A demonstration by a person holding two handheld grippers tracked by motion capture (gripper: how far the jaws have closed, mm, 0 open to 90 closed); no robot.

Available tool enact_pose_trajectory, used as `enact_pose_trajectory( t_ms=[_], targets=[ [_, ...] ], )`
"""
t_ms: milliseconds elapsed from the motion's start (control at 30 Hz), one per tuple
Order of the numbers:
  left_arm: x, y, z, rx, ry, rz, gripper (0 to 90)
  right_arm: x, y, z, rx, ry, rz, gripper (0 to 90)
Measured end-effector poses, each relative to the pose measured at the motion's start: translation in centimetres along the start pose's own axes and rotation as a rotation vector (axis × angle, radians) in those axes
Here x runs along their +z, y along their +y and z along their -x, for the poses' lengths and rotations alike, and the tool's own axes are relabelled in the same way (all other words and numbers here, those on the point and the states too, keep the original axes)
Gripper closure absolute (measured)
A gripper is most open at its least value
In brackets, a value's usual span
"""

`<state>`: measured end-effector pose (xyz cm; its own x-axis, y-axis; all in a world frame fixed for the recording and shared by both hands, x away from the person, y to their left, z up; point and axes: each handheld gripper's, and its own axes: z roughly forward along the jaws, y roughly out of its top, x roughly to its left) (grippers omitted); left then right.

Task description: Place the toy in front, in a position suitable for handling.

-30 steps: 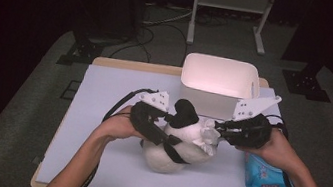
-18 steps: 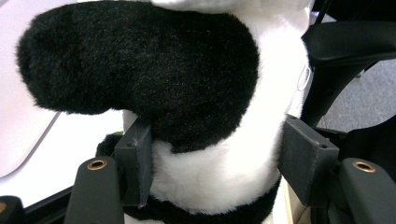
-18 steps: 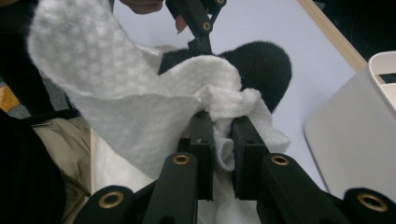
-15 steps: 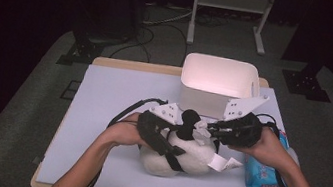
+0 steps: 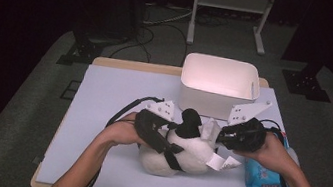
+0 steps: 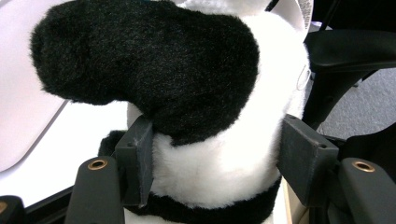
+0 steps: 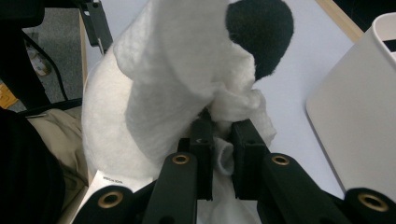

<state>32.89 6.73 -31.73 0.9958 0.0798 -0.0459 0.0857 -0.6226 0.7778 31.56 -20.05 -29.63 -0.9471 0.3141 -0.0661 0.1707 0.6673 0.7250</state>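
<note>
Plush black-and-white toy (image 5: 181, 149) sits mid-worktop (image 5: 103, 93), gripped at both ends: left tool (image 6: 215, 158) clamps its body, right tool (image 7: 223, 149) pinches a white fold. Looks like the white bin (image 5: 219, 84) just behind awaits; nothing's in it yet.

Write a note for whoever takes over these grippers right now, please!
Left gripper: shut around the body of the black-and-white plush toy animal, pads pressing its fur on both sides.
Right gripper: shut on a pinch of the same toy's white fabric.
Things: the toy lies on the pale lilac table mat, near the front edge, held between both grippers. The white rectangular plastic bin stands behind it, with nothing visible inside. A blue soft packet lies beside the right hand.
Done: toy gripped by both grippers.
Left: probably lift it into the bin, then release.
</note>
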Motion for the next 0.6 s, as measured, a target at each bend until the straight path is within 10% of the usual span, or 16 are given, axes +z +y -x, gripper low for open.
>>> enact_pose_trajectory(
  t_ms=[600],
  targets=[
    [1.1, 1.0, -0.2, -0.011, 0.029, -0.041, 34.2, -0.1, 1.5, -0.1, -0.03, -0.042, 0.009, 80.3]
  ],
)
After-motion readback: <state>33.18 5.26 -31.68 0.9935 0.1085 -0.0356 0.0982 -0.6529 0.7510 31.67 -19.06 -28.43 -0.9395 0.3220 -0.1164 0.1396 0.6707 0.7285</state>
